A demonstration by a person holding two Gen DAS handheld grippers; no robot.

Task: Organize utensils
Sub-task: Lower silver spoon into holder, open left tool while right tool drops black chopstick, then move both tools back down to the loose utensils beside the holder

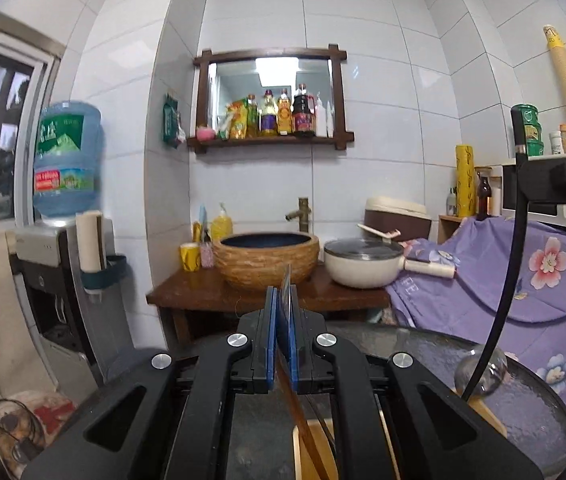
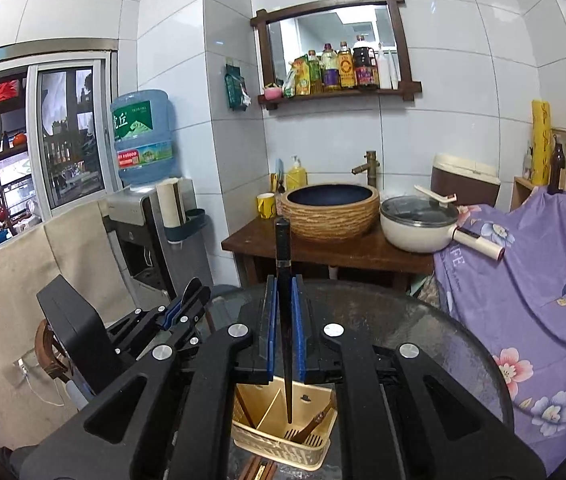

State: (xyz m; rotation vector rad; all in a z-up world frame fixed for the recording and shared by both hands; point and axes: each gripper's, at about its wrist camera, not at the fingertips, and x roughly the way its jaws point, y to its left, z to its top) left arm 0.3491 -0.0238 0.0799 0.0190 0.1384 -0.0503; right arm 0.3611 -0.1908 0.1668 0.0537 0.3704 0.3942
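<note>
So from where I'm sitting both grippers are held up over the round glass table (image 2: pixel 423 320), pointing nearly level toward the sink corner. The left gripper (image 1: pixel 281 300) has its blue pads (image 1: pixel 270 320) pinched tight on a thin brown wooden utensil (image 1: pixel 303 420), looks like a chopstick, running slantwise back under the jaws. The right gripper (image 2: pixel 284 292) is clamped just as tight on a dark chopstick (image 2: pixel 283 248), thick end sticking up past the fingertips, thin tip hanging down over the beige slotted utensil basket (image 2: pixel 283 440). The right wrist view is the only one that really shows that basket: it sits on the table right under the right gripper, with a divider and a wooden fork (image 2: pixel 311 426) leaning in the right compartment, plus more brownish sticks lying on the glass just in front of it. The left view only catches a sliver of beige below the jaws. The left view does give me a clear upturned glass (image 1: pixel 481 372) on the table, partly behind a black cable (image 1: pixel 503 280). The right view also shows the left gripper off to its lower left. Beyond the table: a woven-look basin (image 2: pixel 331 212) with a brass tap (image 2: pixel 367 166) on a wooden stand, a cream pot (image 2: pixel 419 220) with a glass lid, a water dispenser (image 2: pixel 143 140), a mirror shelf (image 2: pixel 335 94) of bottles, and a purple floral cloth (image 2: pixel 543 280) on the right.
</note>
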